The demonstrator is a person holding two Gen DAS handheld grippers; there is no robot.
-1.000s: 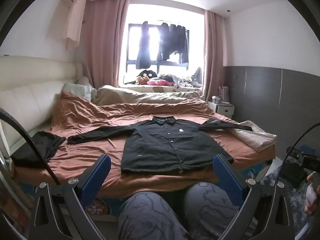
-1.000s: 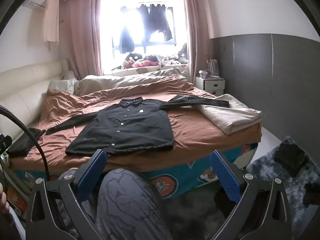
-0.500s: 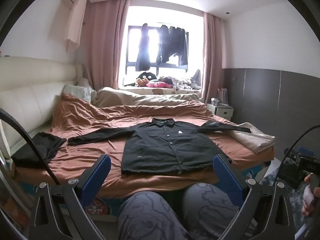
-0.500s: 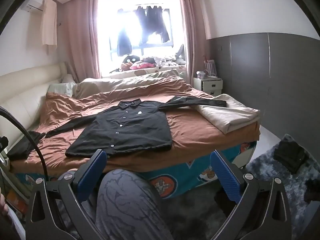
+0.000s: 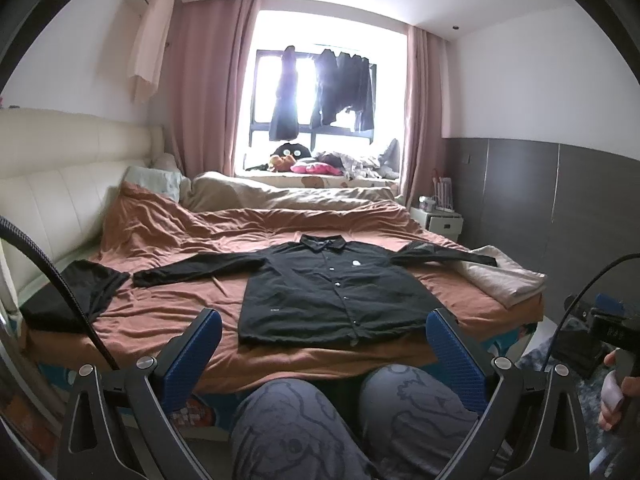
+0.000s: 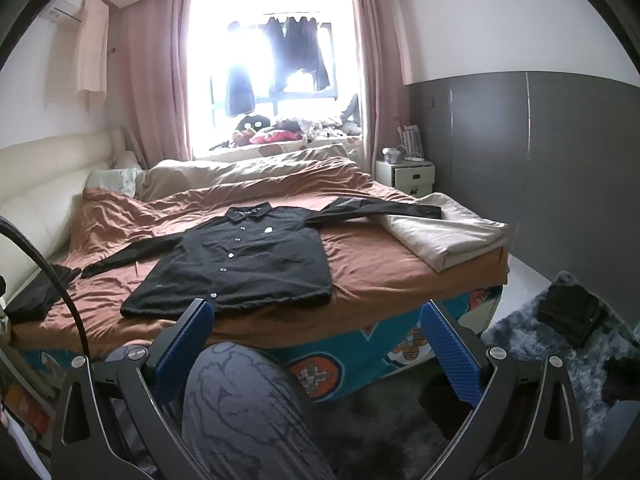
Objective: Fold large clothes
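So we've got the bed [image 5: 168, 312] filling most of the room, rust-brown cover all rumpled. Flat on its near half lies the black shirt [image 5: 332, 292], buttoned, front up, collar toward the far window, both sleeves spread straight out left and right. The right sleeve's cuff rests on a folded beige blanket [image 6: 444, 236] at the bed's right edge. Another dark garment [image 5: 76, 296] sits near the left edge. We're holding the left tool [image 5: 320, 344] and right tool [image 6: 316, 336] low over our knees, both spread wide, gripping nothing, well short of the shirt.
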